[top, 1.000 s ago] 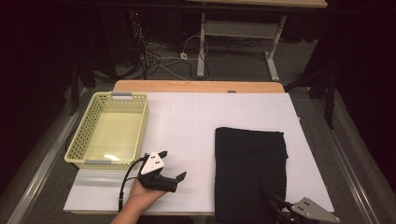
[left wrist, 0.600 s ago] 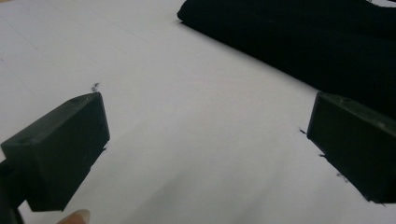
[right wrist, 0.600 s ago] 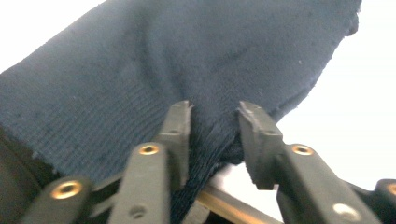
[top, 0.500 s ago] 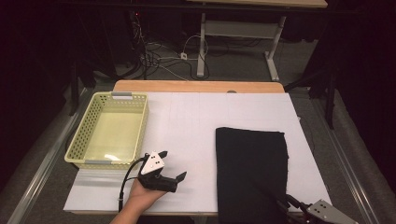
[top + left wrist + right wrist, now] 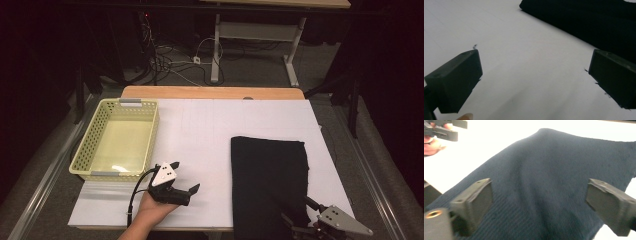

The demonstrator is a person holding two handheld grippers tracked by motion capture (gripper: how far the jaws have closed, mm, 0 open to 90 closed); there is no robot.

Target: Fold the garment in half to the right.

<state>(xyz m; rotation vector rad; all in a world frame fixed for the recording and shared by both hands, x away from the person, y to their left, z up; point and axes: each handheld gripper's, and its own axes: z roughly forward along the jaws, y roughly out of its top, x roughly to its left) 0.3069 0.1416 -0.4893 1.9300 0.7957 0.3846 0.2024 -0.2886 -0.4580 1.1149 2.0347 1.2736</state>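
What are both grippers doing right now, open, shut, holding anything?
Left gripper: open, empty, over the white table surface.
Right gripper: jaws have just been opening, now wide, nothing gripped, above the dark knitted folded cloth.

The tabletop point(image 5: 200, 130) is covered by a white sheet, with a wooden edge point(image 5: 210, 92) exposed at the far side. Beyond it the room is dark. Cables point(image 5: 175, 60) lie tangled on the grey floor point(image 5: 250, 70) beside the white frame point(image 5: 255, 35) of another desk.
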